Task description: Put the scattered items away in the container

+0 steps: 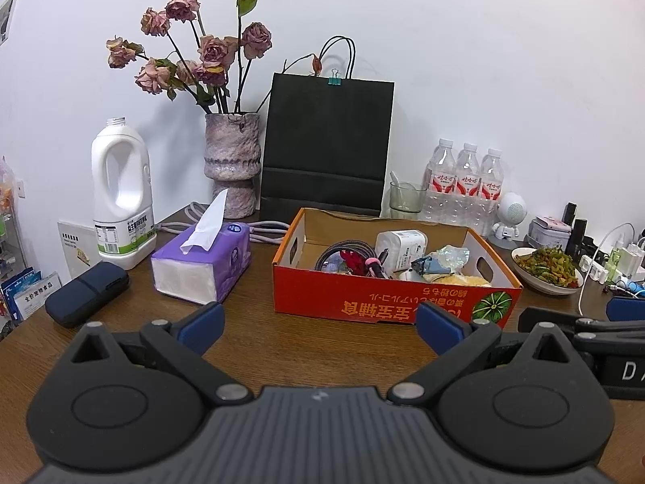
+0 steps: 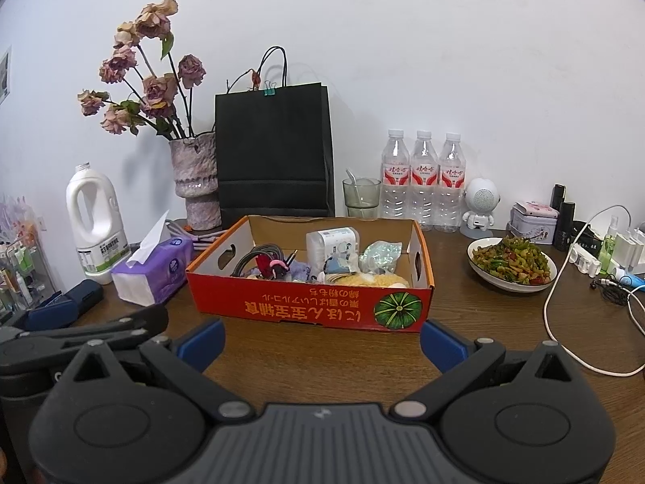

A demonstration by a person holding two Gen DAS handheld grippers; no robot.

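An open red and orange cardboard box point(image 1: 363, 302) point(image 2: 282, 306) stands on the wooden table. It holds several small items: a coiled cable point(image 1: 342, 252), a white charger box point(image 1: 401, 244), a shiny wrapper point(image 1: 447, 258) and a yellow item. My left gripper point(image 1: 320, 328) is open and empty, just in front of the box. My right gripper point(image 2: 322, 347) is open and empty, also in front of the box. Each gripper shows at the edge of the other's view.
A purple tissue box point(image 1: 201, 264), a dark case point(image 1: 86, 292), a white jug point(image 1: 121, 197), a vase of dried roses point(image 1: 231, 161), a black paper bag point(image 1: 326, 145), three water bottles point(image 2: 421, 181), a glass, a plate of vegetables point(image 2: 512, 264), a white cable point(image 2: 564, 322).
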